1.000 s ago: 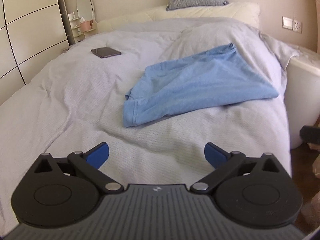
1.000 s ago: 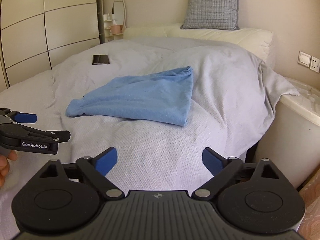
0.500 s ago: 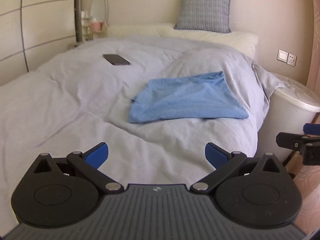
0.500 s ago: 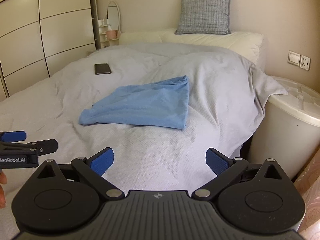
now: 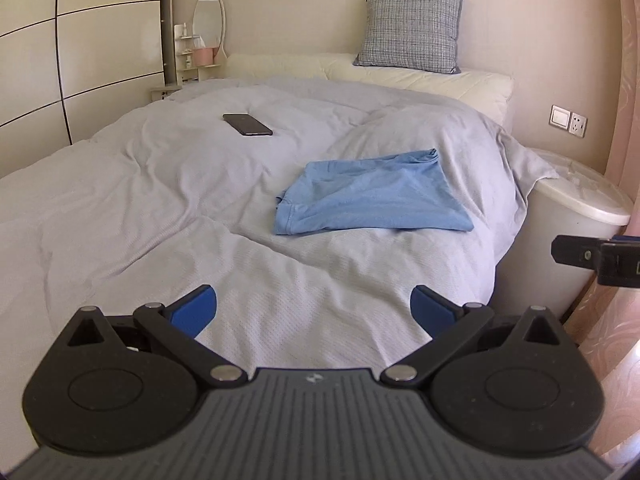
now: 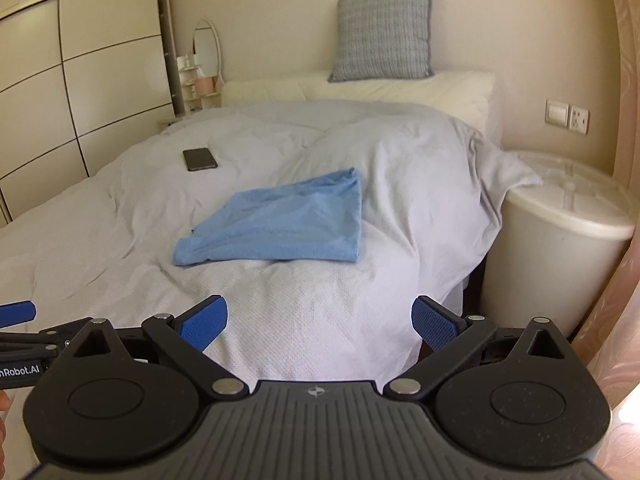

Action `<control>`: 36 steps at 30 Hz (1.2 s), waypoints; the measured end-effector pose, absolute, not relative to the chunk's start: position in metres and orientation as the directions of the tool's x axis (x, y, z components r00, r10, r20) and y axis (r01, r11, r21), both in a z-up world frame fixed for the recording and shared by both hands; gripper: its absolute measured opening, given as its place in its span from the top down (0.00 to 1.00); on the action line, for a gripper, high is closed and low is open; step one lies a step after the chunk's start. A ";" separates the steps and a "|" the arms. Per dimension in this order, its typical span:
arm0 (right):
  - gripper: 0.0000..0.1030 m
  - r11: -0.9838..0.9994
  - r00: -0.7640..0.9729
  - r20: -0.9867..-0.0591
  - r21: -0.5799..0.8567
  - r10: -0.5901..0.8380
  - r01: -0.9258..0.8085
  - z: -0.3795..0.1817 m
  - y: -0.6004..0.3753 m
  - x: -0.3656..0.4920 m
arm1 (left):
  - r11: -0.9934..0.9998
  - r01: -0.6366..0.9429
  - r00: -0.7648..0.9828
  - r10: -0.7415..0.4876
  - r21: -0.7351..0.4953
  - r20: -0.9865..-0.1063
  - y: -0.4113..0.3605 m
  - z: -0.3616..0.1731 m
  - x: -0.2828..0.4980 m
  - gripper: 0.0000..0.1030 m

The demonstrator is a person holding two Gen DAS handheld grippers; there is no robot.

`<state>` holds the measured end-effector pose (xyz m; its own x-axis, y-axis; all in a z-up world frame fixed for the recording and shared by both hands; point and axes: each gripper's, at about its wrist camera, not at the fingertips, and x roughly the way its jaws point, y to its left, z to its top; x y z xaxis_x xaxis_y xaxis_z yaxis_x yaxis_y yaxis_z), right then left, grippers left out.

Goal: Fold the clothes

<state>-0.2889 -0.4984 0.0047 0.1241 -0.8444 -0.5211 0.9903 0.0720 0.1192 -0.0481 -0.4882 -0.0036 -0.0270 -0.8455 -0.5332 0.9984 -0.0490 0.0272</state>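
Both grippers, left (image 5: 313,309) and right (image 6: 319,320), have jaws spread wide with nothing in them. The blue garment (image 5: 372,199) lies folded on the duvet (image 5: 140,200), well ahead of both sets of jaws. A phone (image 5: 247,124) sits farther back, left.

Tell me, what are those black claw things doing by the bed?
A person holds two black grippers with blue fingers, for folding clothes. The left gripper and the right gripper are both open and empty, hovering over the near end of the grey bed cover. The light blue cloth garment lies loosely folded on the cover, with nothing touching it.
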 end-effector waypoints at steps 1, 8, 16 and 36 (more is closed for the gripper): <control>0.02 0.077 0.128 -0.522 0.119 -0.843 0.990 0.006 -0.496 -0.289 | -0.042 0.999 -0.018 -0.847 0.033 -0.532 -0.485 -0.003 -0.050 0.01; 0.02 0.084 0.127 -0.532 0.105 -0.837 0.991 0.013 -0.474 -0.289 | -0.036 0.998 -0.008 -0.852 0.043 -0.523 -0.464 0.003 -0.055 0.01; 0.02 0.079 0.117 -0.547 0.092 -0.829 0.993 0.012 -0.447 -0.279 | -0.055 0.998 -0.049 -0.860 -0.004 -0.508 -0.448 0.008 -0.050 0.01; 0.02 0.129 0.146 -0.560 0.069 -0.816 0.989 0.009 -0.425 -0.253 | -0.038 0.998 -0.061 -0.852 -0.055 -0.519 -0.436 0.003 -0.037 0.01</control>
